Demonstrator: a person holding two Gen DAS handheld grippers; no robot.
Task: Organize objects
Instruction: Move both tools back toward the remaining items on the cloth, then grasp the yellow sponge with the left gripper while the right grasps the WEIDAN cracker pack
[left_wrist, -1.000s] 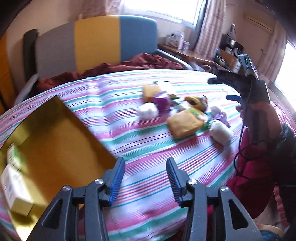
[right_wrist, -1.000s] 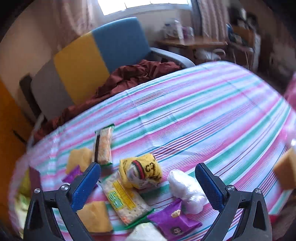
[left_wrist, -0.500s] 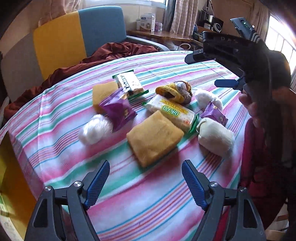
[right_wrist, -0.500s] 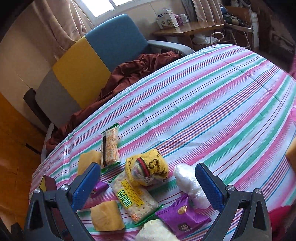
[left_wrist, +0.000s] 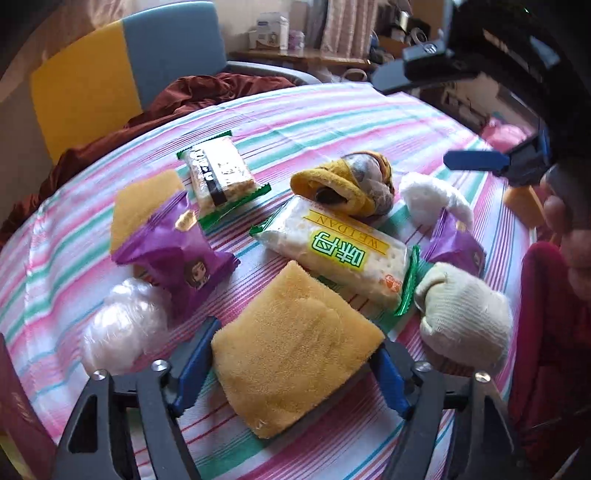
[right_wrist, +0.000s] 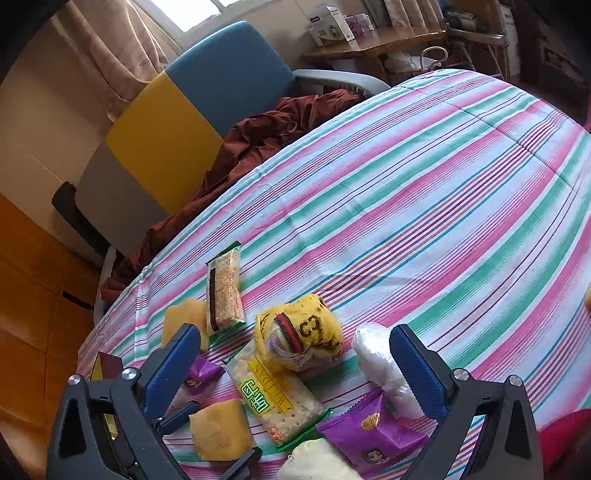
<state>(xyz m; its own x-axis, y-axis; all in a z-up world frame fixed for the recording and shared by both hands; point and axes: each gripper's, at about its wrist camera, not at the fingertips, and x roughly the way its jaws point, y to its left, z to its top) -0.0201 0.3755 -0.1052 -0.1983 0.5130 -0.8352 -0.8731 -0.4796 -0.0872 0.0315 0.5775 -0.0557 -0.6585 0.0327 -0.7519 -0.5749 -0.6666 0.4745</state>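
Note:
A heap of snacks and soft things lies on the striped tablecloth (left_wrist: 332, 118). My left gripper (left_wrist: 295, 336) is down at the cloth around a yellow sponge (left_wrist: 295, 343). Its jaws are closing and both blue pads touch the sponge's sides. Just beyond lie a green-edged cracker pack (left_wrist: 340, 251), a purple snack packet (left_wrist: 173, 251) and a cream sock roll (left_wrist: 465, 317). My right gripper (right_wrist: 293, 334) hangs open above the heap, over a yellow sock roll (right_wrist: 299, 332), with nothing between its fingers. The left wrist view shows the right gripper (left_wrist: 439, 110) at the upper right.
Also in the heap: a rice bar pack (left_wrist: 219, 177), a second yellow sponge (left_wrist: 144, 206), a clear plastic bundle (left_wrist: 122, 332) and another purple packet (right_wrist: 369, 428). A dark red box corner (left_wrist: 14, 417) stands at the left. A person's red sleeve (left_wrist: 546, 332) is on the right. A chair (right_wrist: 192, 122) stands behind.
The left gripper swung from the gold box over to the heap, sank, spread wide and came down around the yellow sponge. The right gripper hardly moved.

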